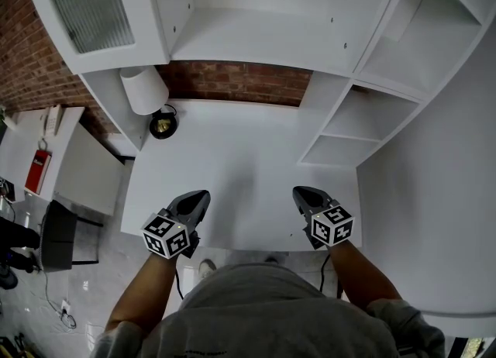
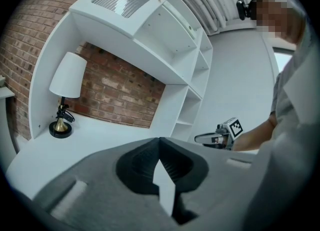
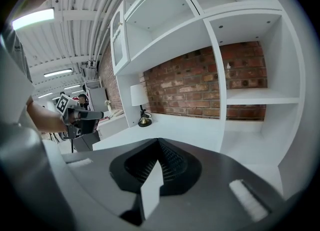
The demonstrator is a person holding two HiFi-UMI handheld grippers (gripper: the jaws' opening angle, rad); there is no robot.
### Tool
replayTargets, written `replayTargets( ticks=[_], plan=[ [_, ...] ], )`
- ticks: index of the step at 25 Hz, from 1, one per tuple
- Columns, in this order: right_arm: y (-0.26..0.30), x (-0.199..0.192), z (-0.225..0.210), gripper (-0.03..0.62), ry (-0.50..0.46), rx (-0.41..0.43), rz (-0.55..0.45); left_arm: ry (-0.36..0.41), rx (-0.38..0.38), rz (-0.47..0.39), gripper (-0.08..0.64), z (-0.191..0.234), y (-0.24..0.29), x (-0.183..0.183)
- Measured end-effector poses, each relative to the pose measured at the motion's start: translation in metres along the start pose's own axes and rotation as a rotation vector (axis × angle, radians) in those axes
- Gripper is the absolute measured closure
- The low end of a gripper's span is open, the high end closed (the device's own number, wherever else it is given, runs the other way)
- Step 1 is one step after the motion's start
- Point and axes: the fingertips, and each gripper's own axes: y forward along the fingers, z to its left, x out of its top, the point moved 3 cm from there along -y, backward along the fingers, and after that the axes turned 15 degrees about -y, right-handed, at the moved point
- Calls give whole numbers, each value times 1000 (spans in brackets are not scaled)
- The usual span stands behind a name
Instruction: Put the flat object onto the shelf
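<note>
Both grippers hover over the near edge of the white desk (image 1: 232, 155). My left gripper (image 1: 203, 194) is shut, its jaws pressed together with nothing between them. My right gripper (image 1: 298, 191) is likewise shut and empty. In the left gripper view the closed jaws (image 2: 160, 140) point at the desk and shelf unit, with the right gripper (image 2: 220, 135) off to the right. The right gripper view shows its closed jaws (image 3: 159, 141) and the left gripper (image 3: 82, 117) at the left. Open white shelves (image 1: 353, 128) stand at the desk's right. No flat object shows in any view.
A lamp with a white shade (image 1: 145, 89) and a brass base (image 1: 163, 124) stands at the desk's back left corner. A brick wall (image 1: 240, 81) runs behind the desk. An upper cabinet with a ribbed glass door (image 1: 89, 8) hangs at the left. A side table (image 1: 54, 155) stands further left.
</note>
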Motion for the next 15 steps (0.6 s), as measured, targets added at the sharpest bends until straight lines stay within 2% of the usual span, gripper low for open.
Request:
replayTargets(
  ticks=[15],
  plan=[
    [-1,5,-2,584,11,7,0,2,-2,1,561,-3,-2,2]
  ],
)
